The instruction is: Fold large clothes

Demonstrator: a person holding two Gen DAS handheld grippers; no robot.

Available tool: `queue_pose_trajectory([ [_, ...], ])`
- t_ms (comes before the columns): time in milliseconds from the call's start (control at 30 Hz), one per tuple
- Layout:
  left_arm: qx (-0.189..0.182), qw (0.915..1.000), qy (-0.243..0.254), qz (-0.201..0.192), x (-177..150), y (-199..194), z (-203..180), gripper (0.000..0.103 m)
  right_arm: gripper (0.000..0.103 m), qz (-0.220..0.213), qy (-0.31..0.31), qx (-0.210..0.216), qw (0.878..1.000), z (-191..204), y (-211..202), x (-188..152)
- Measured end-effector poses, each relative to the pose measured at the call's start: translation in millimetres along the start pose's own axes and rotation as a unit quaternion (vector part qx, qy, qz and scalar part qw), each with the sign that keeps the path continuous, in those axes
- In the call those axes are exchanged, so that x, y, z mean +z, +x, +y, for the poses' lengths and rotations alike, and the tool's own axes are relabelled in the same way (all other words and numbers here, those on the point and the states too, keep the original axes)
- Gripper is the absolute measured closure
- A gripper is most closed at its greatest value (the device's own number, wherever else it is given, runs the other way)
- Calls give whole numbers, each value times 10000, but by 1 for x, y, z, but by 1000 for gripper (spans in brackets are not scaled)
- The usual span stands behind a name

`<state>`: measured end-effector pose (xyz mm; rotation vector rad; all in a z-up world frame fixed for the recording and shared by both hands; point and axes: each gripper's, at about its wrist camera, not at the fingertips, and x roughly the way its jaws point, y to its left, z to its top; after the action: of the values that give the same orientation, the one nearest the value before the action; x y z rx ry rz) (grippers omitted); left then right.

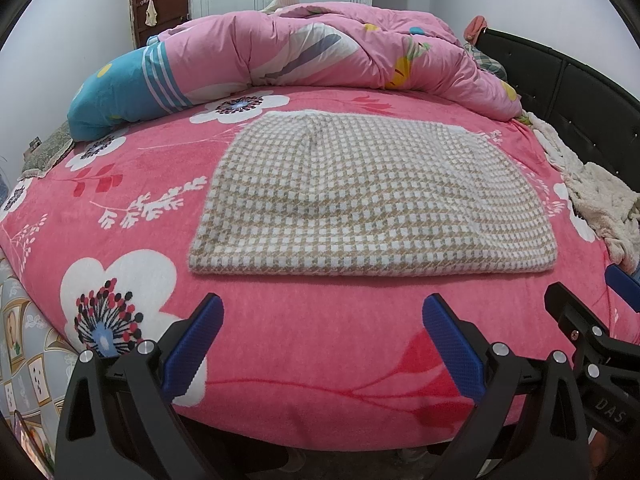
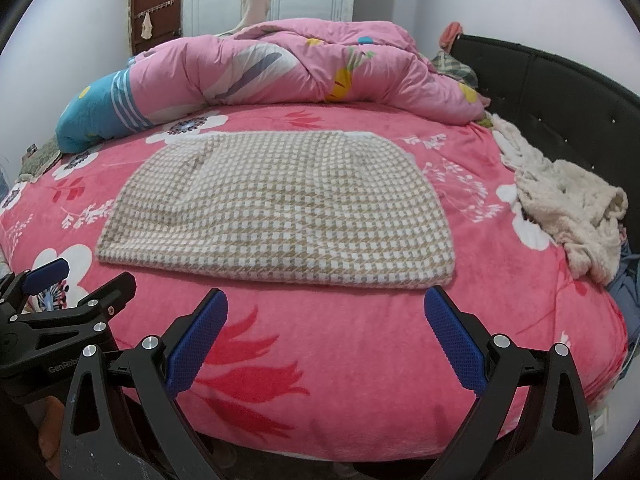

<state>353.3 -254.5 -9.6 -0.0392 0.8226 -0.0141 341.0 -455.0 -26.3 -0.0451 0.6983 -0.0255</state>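
A beige and white houndstooth garment lies folded flat in a neat rectangle on the pink floral bedsheet; it also shows in the right wrist view. My left gripper is open and empty, held over the bed's near edge just short of the garment's front hem. My right gripper is open and empty, likewise just short of the hem, to the right of the left one. Each gripper shows at the other view's edge: the right gripper and the left gripper.
A pink and blue quilt is bunched along the far side of the bed. A cream fleece garment lies crumpled at the right edge by the black headboard. A wardrobe and a brown door stand behind.
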Motion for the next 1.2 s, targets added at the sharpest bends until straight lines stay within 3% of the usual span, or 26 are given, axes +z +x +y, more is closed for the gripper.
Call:
queue_pose_trajectory([
  [1200,98,9999,-30,-49,0,-2,0,5,8,-15,-78,24,10000,2,0,2],
])
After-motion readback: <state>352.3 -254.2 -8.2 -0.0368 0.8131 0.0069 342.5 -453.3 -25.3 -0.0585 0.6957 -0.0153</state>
